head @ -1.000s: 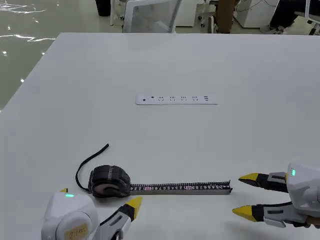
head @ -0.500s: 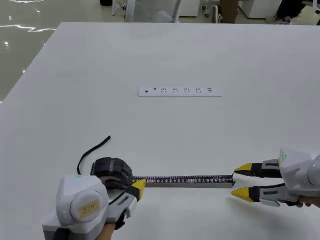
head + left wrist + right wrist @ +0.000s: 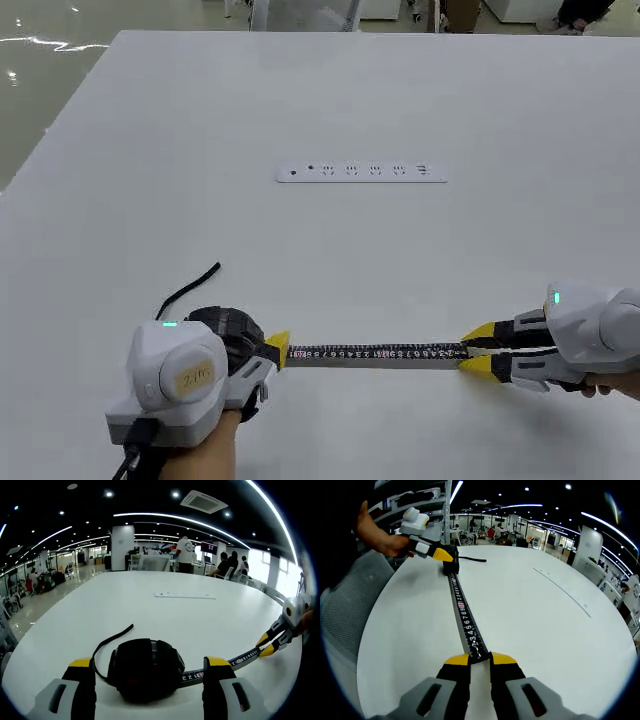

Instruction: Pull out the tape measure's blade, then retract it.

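A black tape measure case (image 3: 232, 328) lies on the white table (image 3: 400, 260), its blade (image 3: 375, 352) drawn out to the right. My left gripper (image 3: 262, 352) is open and straddles the case (image 3: 145, 667), with a small gap on each side between the case and the yellow fingertips (image 3: 80, 662). At the blade's far end, my right gripper (image 3: 476, 349) is shut on the blade tip. In the right gripper view the numbered blade (image 3: 465, 615) runs away from the right gripper (image 3: 480, 659) to the case (image 3: 451, 566).
A white power strip (image 3: 362, 172) lies flat across the middle of the table. The case's black wrist strap (image 3: 185, 290) trails to the upper left. The table's left edge (image 3: 60, 120) drops to a shiny floor. People stand far behind in the left gripper view.
My right gripper moved left to the blade's end and closed on it. My left gripper came forward until its jaws flank the case. The head camera tilted down a little.
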`<action>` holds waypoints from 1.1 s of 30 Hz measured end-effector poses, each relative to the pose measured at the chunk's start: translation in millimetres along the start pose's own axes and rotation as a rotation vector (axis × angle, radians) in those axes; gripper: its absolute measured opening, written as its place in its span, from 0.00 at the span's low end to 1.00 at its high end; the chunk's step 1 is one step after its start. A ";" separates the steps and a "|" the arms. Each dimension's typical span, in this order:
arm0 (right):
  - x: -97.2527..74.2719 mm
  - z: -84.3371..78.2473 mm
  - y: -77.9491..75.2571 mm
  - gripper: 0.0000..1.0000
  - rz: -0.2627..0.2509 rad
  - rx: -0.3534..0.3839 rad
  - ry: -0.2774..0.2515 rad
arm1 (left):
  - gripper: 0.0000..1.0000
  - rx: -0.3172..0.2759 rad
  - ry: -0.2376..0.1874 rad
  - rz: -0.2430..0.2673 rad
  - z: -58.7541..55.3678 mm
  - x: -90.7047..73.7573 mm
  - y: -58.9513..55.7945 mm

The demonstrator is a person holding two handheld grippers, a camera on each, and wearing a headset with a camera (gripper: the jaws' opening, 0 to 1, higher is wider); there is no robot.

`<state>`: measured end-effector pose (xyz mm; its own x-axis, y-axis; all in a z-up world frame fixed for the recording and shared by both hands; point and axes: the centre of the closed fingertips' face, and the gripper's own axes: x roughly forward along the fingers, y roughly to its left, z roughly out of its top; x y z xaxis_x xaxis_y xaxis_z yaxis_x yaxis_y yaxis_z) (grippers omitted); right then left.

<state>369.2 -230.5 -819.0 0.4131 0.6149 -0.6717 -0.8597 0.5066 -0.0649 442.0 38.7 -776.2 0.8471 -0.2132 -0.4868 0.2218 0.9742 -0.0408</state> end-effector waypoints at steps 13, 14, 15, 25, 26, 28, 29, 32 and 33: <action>-1.7 -0.3 -0.2 0.11 -0.001 -0.021 0.004 | 0.75 -0.029 0.043 0.049 -7.7 10.1 5.1; -1.9 -0.5 0.0 0.11 -0.001 -0.021 0.004 | 0.74 -0.034 0.045 0.052 -8.2 10.6 5.5; -2.2 -0.2 0.4 0.11 0.000 -0.023 0.005 | 0.73 -0.033 0.051 0.056 -9.6 11.6 6.2; -4.5 2.8 0.0 0.11 -0.003 -0.018 -0.002 | 0.64 -0.051 0.077 0.055 -13.1 10.7 6.5; -5.3 3.7 -0.6 0.11 -0.006 -0.013 -0.008 | 0.64 -0.049 0.086 0.057 -13.7 10.3 6.7; -4.8 5.1 0.4 0.11 -0.004 -0.018 -0.009 | 0.63 -0.056 0.098 0.051 -14.2 10.3 7.1; -4.1 6.0 1.3 0.11 -0.002 -0.018 -0.009 | 0.63 -0.053 0.100 0.050 -14.6 10.2 6.9; -3.0 6.8 0.7 0.11 -0.003 -0.018 -0.010 | 0.62 -0.050 0.100 0.049 -14.7 10.2 6.8; -2.9 6.9 0.8 0.11 -0.002 -0.019 -0.009 | 0.62 -0.050 0.100 0.049 -14.7 10.2 6.7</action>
<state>369.3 -227.7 -812.1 0.4177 0.6193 -0.6648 -0.8644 0.4962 -0.0808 445.0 44.2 -794.2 0.8036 -0.1589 -0.5736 0.1547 0.9863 -0.0565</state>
